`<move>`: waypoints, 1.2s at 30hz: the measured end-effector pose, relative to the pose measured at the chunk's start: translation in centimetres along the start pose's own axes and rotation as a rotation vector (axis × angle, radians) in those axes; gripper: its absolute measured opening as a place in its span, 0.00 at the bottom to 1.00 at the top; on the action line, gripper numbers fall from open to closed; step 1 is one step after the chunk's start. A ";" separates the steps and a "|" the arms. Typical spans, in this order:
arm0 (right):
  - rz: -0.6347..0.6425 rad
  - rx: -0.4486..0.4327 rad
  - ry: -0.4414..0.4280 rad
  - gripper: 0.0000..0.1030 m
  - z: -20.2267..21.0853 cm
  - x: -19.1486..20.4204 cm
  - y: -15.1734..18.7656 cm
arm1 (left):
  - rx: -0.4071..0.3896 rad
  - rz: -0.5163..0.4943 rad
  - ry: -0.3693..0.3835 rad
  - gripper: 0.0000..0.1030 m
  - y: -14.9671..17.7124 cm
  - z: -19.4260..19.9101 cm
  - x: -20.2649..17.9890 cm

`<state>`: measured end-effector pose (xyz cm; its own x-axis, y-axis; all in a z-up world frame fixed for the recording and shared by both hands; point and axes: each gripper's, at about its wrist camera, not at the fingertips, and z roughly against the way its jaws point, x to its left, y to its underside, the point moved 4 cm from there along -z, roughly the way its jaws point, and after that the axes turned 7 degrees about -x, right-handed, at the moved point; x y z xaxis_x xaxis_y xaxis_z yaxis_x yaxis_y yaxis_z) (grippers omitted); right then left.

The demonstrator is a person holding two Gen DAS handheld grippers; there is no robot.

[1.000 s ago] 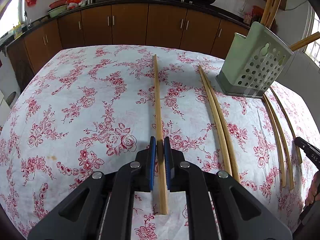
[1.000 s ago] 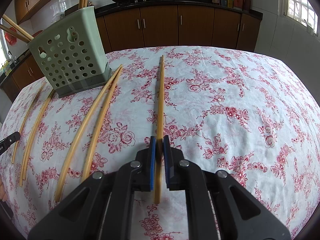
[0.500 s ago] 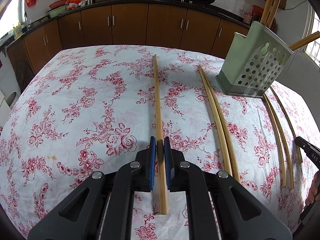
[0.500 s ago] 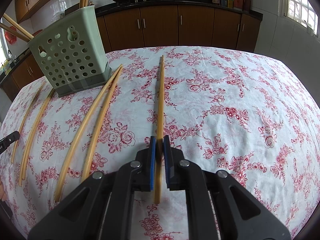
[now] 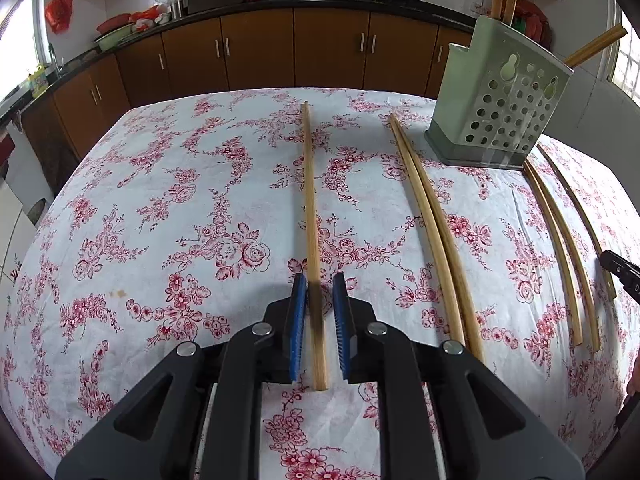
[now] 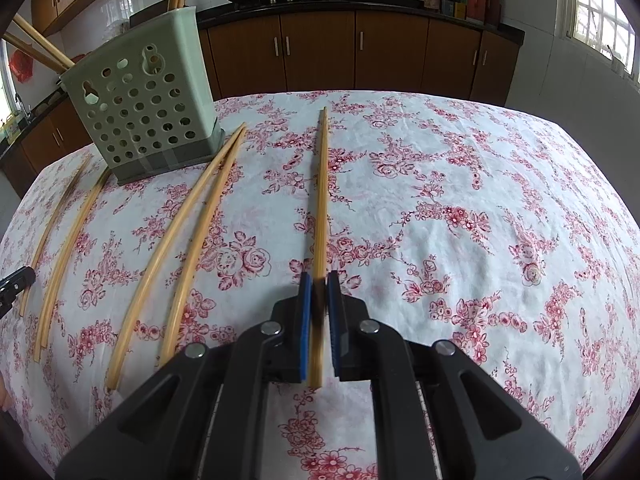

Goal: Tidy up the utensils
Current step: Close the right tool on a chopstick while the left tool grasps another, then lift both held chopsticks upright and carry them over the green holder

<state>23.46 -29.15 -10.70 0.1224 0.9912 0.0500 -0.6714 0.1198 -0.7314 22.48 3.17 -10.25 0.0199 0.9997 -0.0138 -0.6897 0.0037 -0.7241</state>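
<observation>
A wooden chopstick (image 5: 310,208) lies on the floral tablecloth, its near end between the blue pads of my left gripper (image 5: 319,280); the jaws stand slightly apart with gaps on both sides. My right gripper (image 6: 319,278) is shut on another chopstick (image 6: 321,200) that points away over the cloth. A green perforated utensil holder (image 5: 500,108) with several chopsticks in it stands at the far right in the left wrist view; it also shows far left in the right wrist view (image 6: 144,112).
Two pairs of chopsticks (image 5: 432,220) (image 5: 560,248) lie on the cloth between the grippers; they also show in the right wrist view (image 6: 180,240). The right gripper's tip (image 5: 620,272) shows at the right edge. Brown kitchen cabinets (image 5: 332,52) stand behind the table.
My left gripper's jaws have opened from around the chopstick, which now lies loose between them. The right gripper has stayed shut on its chopstick.
</observation>
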 end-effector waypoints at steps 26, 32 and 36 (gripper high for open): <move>-0.065 -0.371 -0.056 0.08 12.1 -2.5 -9.0 | -0.331 0.152 0.106 0.07 -10.9 11.9 3.6; -0.064 -0.398 -0.053 0.08 12.5 -2.3 -9.9 | -0.380 0.147 0.102 0.07 -12.7 13.0 3.7; -0.058 -0.414 -0.051 0.08 12.7 -2.0 -10.5 | -0.390 0.133 0.100 0.07 -13.3 13.4 3.4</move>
<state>21.05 -31.65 5.52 0.1085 0.9862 0.1251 -0.3127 0.1533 -0.9374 22.05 6.83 8.55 0.0321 0.9835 -0.1778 -0.3660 -0.1539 -0.9178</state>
